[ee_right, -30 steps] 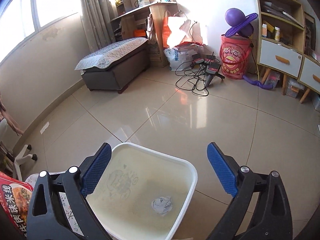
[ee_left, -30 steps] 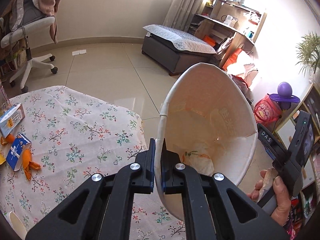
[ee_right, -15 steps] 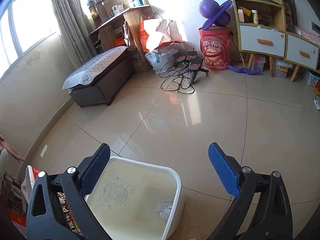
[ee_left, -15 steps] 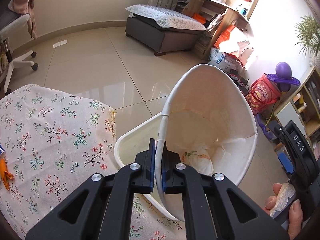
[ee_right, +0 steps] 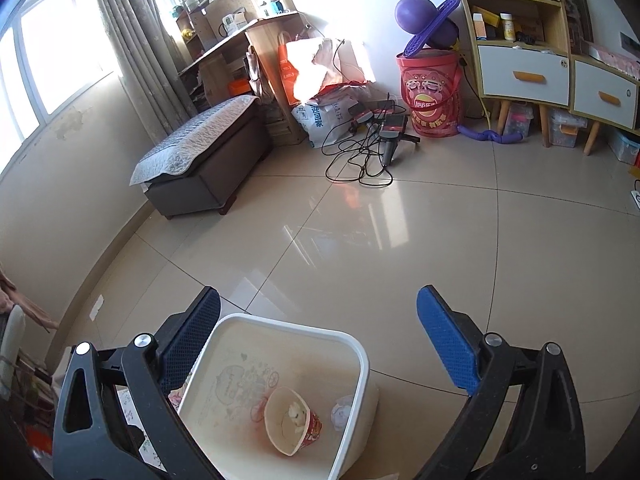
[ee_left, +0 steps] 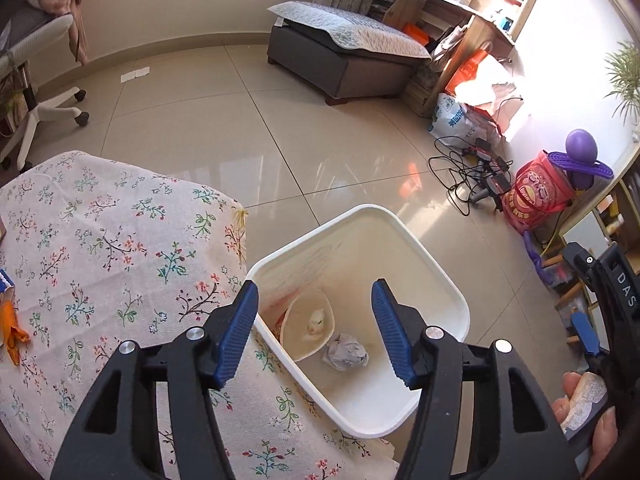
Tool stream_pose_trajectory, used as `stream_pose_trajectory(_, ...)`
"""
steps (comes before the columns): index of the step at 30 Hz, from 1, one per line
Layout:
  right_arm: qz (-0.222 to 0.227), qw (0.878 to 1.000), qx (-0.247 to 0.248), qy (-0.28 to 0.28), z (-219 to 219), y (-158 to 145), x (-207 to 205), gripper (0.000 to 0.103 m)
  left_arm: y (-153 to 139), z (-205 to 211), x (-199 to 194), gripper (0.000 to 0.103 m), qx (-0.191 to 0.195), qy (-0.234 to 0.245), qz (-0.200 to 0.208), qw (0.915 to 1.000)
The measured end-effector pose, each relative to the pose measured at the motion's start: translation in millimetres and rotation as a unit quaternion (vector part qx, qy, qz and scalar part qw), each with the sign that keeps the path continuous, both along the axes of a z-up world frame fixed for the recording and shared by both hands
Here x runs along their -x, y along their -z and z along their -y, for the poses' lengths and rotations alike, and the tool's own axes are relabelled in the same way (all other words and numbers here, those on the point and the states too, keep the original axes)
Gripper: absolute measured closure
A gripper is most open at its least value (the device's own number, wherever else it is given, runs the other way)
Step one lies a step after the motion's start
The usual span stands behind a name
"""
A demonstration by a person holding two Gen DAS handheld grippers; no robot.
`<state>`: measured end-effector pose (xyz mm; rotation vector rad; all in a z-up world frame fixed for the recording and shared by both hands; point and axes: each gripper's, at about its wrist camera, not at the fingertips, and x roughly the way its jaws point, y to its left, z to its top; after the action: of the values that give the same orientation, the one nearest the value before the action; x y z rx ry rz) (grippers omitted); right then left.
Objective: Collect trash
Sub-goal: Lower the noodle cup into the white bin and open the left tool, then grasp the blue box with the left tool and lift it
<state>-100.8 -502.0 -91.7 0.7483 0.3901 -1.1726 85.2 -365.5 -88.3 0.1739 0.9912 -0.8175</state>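
Note:
A white plastic trash bin [ee_left: 448,280] stands on the floor against the table's corner. Inside it lie a paper noodle cup [ee_left: 306,326] on its side and a crumpled paper ball [ee_left: 345,356]. My left gripper [ee_left: 316,326] is open and empty, held above the bin. My right gripper [ee_right: 318,344] is open and empty too, above the bin's far side [ee_right: 288,326]. The cup [ee_right: 290,420] and paper ball [ee_right: 342,410] show in the right wrist view as well. Orange peel [ee_left: 12,330] lies on the table at the far left.
The table wears a floral cloth [ee_left: 112,248]. A grey ottoman [ee_left: 344,56], tangled cables [ee_left: 468,176], a red snack bucket [ee_left: 536,194], an office chair [ee_left: 32,92] and shelving [ee_right: 532,60] stand around the tiled floor [ee_right: 380,240].
My left gripper held the noodle cup over the bin, then opened. The cup now lies in the bin. The right gripper stayed open and rose slightly.

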Motion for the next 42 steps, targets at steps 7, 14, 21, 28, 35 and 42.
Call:
stream_pose_trajectory(7, -0.024, 0.997, 0.037, -0.067, -42, -10, -31, 0.007, -25, -45, 2, 0.018, -0.002, -0.068, 0.088, 0.9938)
stream_pose_trajectory(14, -0.034, 0.987, 0.067, -0.141, -88, -22, -62, 0.007, -44, -115, -13, 0.014, 0.001, -0.161, 0.108, 0.981)
stream_pose_trajectory(21, -0.058, 0.963, 0.128, -0.229, -157, -35, -101, 0.007, -64, -186, -9, 0.011, -0.003, -0.223, 0.156, 0.9621)
stream_pose_trajectory(28, -0.07, 0.934, 0.176, -0.302, -220, -45, -125, 0.007, -64, -248, -11, 0.011, -0.016, -0.281, 0.162, 0.9459)
stream_pose_trajectory(35, -0.081, 0.909, 0.2, -0.357, -265, -49, -141, 0.007, -52, -306, -14, 0.011, -0.021, -0.331, 0.14, 0.933)
stream_pose_trajectory(42, -0.092, 0.887, 0.214, -0.399, -307, -47, -157, 0.007, -45, -346, -17, 0.011, -0.032, -0.361, 0.132, 0.9228)
